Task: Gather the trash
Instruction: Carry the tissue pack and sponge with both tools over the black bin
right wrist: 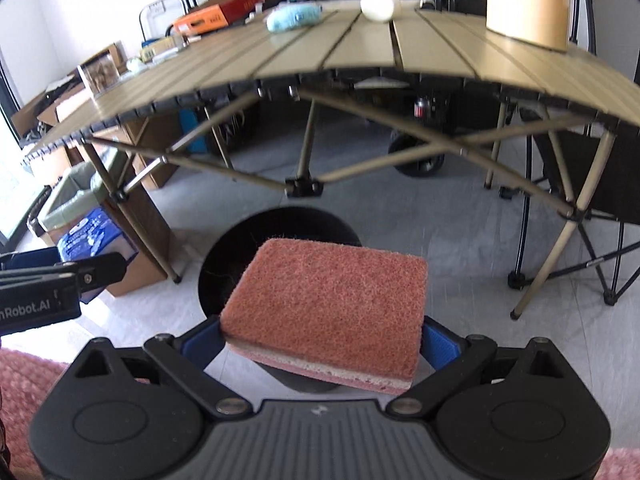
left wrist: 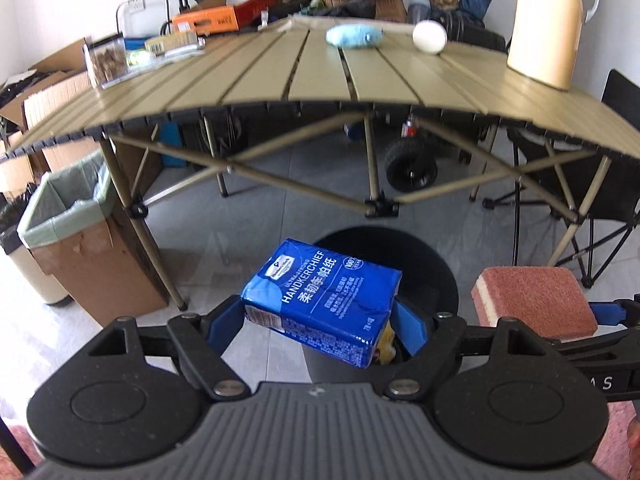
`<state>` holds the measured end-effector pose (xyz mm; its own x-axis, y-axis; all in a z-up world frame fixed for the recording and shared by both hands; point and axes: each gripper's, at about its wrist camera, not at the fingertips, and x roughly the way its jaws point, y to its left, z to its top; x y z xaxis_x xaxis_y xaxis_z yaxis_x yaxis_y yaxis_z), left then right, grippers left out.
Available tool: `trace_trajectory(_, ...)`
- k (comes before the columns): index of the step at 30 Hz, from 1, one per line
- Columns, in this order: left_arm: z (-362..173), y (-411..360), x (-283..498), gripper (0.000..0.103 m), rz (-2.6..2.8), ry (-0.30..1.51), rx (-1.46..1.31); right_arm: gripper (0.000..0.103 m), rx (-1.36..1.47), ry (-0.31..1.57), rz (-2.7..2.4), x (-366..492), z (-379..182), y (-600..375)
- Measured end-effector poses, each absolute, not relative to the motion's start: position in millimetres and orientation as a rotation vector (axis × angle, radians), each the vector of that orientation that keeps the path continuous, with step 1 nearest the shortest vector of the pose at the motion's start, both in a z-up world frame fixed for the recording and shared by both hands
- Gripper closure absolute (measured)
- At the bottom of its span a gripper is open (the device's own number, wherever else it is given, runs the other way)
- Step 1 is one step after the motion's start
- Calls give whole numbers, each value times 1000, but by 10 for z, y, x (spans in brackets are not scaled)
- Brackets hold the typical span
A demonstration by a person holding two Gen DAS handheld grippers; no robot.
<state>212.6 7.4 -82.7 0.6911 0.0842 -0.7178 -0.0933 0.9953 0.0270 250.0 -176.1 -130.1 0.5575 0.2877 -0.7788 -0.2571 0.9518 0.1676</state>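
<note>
My left gripper (left wrist: 320,314) is shut on a blue handkerchief tissue pack (left wrist: 320,300), its blue pads pressing the pack's two ends. The pack hangs over a round black bin (left wrist: 436,264) on the floor. My right gripper (right wrist: 322,338) is shut on a pink scrub sponge (right wrist: 328,300) with a pale layer underneath, held flat above the same black bin (right wrist: 240,248). In the left wrist view the sponge (left wrist: 536,300) shows at the right, level with the pack. In the right wrist view the tissue pack (right wrist: 94,234) shows at the left edge.
A slatted tan folding table (left wrist: 280,76) stands beyond the bin, carrying a blue cloth (left wrist: 354,36), a white ball (left wrist: 429,37), a tan jug (left wrist: 548,24) and a clear jar (left wrist: 106,60). A bag-lined cardboard box (left wrist: 80,240) sits at its left leg. A black folding chair (left wrist: 608,184) is on the right.
</note>
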Motion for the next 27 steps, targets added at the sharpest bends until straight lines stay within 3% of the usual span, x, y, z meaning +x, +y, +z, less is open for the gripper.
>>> trace_trajectory(27, -1856, 466, 2426, 23, 156, 1061, -54, 3, 23, 1181, 260, 2733, -2188, -1792)
